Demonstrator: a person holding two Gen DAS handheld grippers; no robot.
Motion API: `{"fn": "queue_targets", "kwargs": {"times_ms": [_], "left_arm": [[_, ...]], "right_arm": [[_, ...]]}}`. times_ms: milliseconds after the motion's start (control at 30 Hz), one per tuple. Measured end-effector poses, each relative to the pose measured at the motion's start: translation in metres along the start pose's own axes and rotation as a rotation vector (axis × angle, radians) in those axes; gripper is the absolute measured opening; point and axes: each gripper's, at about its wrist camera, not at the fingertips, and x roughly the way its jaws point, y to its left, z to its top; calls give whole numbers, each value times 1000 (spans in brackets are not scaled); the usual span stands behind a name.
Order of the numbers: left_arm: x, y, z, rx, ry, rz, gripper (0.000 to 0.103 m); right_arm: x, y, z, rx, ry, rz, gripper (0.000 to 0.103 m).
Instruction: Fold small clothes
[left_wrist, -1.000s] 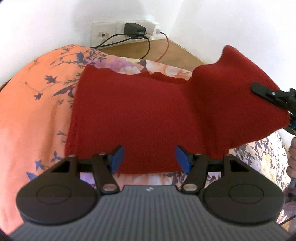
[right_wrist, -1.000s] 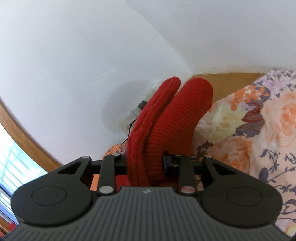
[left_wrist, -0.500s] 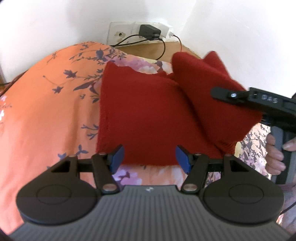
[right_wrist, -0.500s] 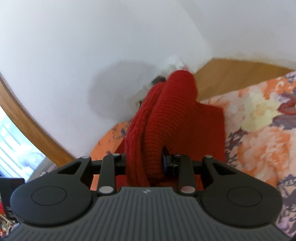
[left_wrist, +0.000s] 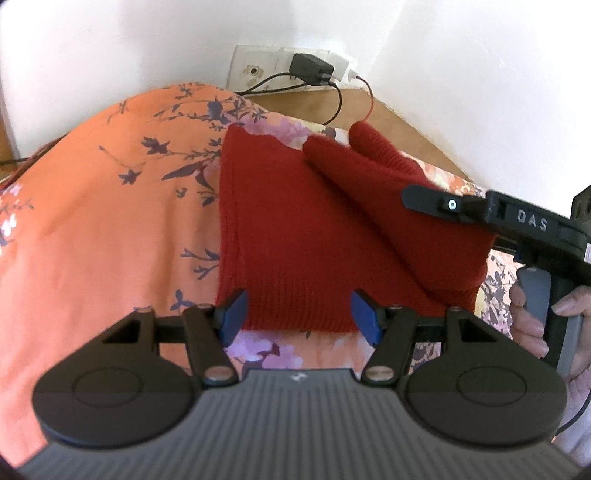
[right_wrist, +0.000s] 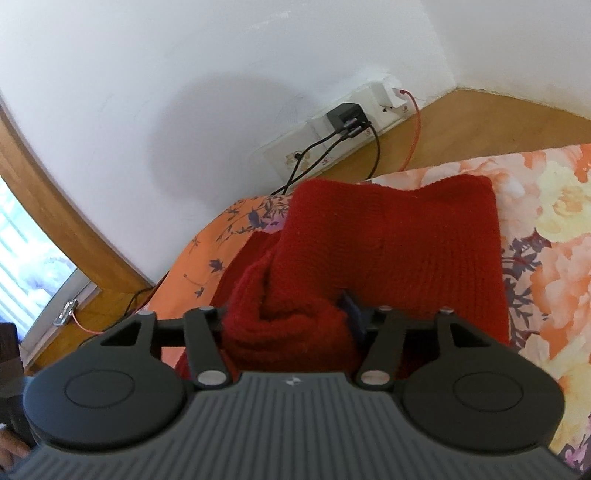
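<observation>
Red knit garment (left_wrist: 295, 236) on floral bedspread (left_wrist: 92, 229), right side folded over.

Both wrist views close, angled down, sharing red knit (left_wrist: 295, 229)

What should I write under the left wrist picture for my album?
Open left gripper waits at the hem of a red knitted garment on a flowery bedspread, while the right gripper lays one side over.

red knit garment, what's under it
The red knit garment lies on an orange floral bedspread; its right part is folded over itself. The bedspread beneath it is hidden.
</observation>
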Motion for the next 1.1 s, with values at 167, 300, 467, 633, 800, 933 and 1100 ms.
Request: {"fn": "queue_targets", "kwargs": {"times_ms": [167, 300, 467, 633, 800, 933, 1100], "left_arm": [[-8, -4, 6, 25, -35, -16, 63], [-9, -8, 12, 42, -53, -29, 63], [-8, -14, 20, 54, -76, -45, 63], [-5, -17, 32, 41, -88, -117, 63], [3, -16, 49, -1, -74, -180, 63], [15, -18, 62, -31, -68, -196, 63], [40, -20, 74, -80, -38, -204, 63]], "right_arm": [[-7, 5, -1, -18, 5, 22, 78], [-12, 11, 1, -26, 8, 22, 84], [-30, 11, 7, -5, -14, 45, 91], [-54, 6, 13, 8, -60, 59, 93], [-79, -8, 17, 17, -117, 17, 95], [-92, -30, 18, 46, -140, -108, 95], [-91, -62, 13, 62, -98, -335, 95]]}}
